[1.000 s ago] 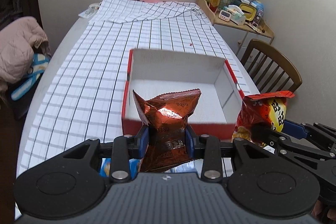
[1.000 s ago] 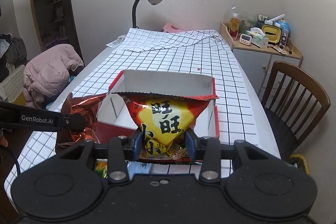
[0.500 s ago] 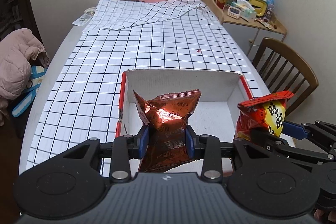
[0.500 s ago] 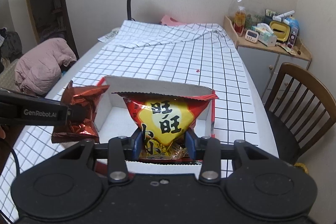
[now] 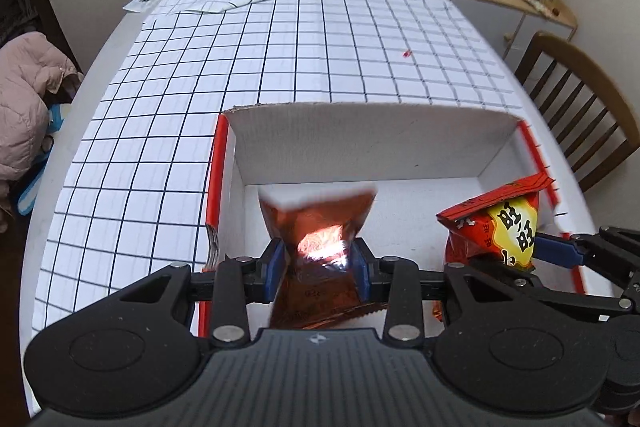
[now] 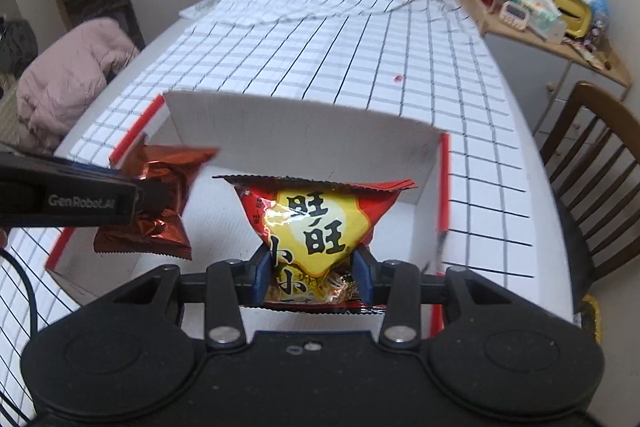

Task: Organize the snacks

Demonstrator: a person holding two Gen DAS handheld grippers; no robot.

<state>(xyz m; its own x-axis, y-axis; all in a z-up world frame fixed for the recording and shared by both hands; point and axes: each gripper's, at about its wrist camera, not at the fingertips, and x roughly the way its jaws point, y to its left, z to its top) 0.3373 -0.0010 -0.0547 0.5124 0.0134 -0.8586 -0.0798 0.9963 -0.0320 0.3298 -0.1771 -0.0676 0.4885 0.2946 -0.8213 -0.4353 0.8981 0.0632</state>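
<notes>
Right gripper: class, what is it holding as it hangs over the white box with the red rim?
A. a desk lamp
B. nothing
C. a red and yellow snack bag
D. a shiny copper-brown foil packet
C: the right gripper pinches the red and yellow snack bag between its blue pads, above the box.

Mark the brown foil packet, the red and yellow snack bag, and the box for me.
brown foil packet (image 5: 316, 223), left wrist view, upper panel above the pads.
red and yellow snack bag (image 6: 320, 223), right wrist view, yellow printed front.
cardboard box (image 5: 372, 143), left wrist view, inside of far wall.
</notes>
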